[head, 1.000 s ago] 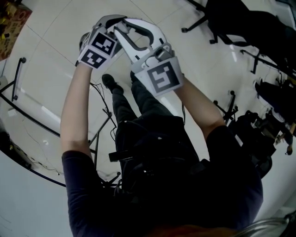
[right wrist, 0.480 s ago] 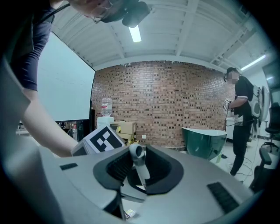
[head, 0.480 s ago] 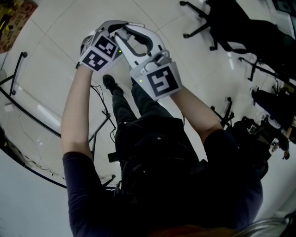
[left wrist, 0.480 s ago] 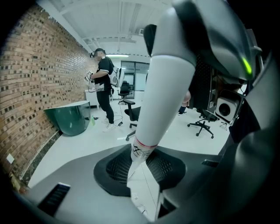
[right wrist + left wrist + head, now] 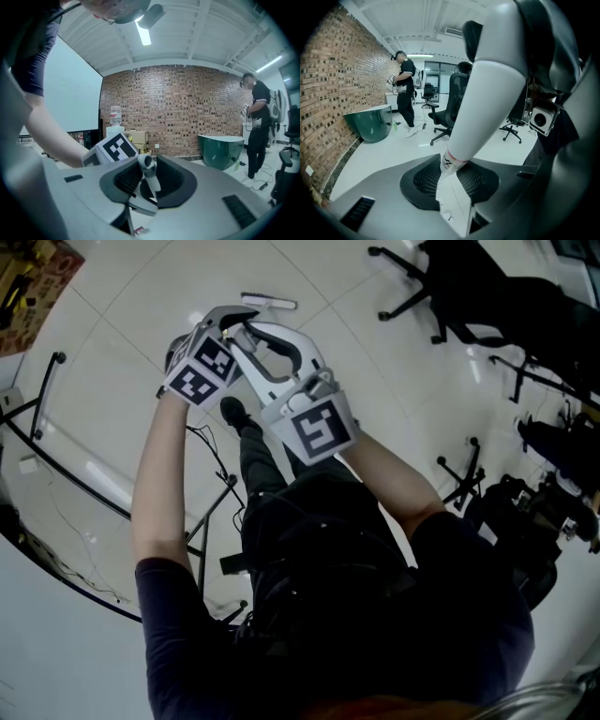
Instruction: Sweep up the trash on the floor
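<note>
In the head view both grippers are held close together in front of the person's body, above the white tiled floor (image 5: 122,324). My left gripper (image 5: 450,180) is shut on a thick white pole (image 5: 487,93) that runs up past the camera; a labelled collar sits right at the pads. My right gripper (image 5: 152,180) has a slim pale handle end (image 5: 149,171) upright between its pads; its jaws have just been opening a little and still touch it. Whether both hold one tool I cannot tell. A white strip (image 5: 267,303) lies on the floor just beyond the grippers.
Black office chairs (image 5: 450,282) and stands (image 5: 469,465) crowd the right. A thin black frame (image 5: 42,399) and cables run along the left. Another person (image 5: 405,89) stands by a green tub (image 5: 370,123) at a brick wall (image 5: 178,108).
The person has stepped forward with both grippers kept together. The floor has slid back in the head view, and the white strip has come into sight beyond the grippers.
</note>
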Demonstrator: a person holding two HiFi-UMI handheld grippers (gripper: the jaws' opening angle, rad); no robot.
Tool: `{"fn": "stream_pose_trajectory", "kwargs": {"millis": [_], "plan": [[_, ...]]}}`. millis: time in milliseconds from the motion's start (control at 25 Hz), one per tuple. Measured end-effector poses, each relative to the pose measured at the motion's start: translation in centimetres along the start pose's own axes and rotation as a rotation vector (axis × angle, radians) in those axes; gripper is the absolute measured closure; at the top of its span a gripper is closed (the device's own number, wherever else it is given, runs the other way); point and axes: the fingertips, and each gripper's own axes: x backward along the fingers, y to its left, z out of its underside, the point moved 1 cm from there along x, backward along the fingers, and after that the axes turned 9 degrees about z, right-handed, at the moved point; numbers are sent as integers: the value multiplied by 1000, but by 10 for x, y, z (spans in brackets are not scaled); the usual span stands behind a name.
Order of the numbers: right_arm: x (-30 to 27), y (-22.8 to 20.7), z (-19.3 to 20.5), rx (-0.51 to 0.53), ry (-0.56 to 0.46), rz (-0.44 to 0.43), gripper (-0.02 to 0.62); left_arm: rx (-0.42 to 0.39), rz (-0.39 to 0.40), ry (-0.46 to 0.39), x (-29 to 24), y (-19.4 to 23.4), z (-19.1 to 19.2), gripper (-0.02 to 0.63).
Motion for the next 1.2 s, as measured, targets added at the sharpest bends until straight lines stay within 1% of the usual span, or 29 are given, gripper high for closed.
{"fn": "stream_pose_trajectory", "kwargs": {"millis": [160,440,560,800,960,1200], "plan": [[-1,16,-5,-32,-7,-8,489,-2,-2,7,15,-5,8,508],[-6,37,-12,-72,-8,0,488,-8,21,32,36,-10,20,508],[-6,48,-11,-92,-3,-21,485,-11,23,33,42,-14,27,508],[-10,69,-14,-104,-7,-78,481,27,-4,16,59,-17,42,508],[-12,78,-18,-126,-8,-81,480,3,11,32,69,-19,44,508],[-10,79,-24,-161,-4,-53,479,-37,35,76,75,-23,42,509]]}}
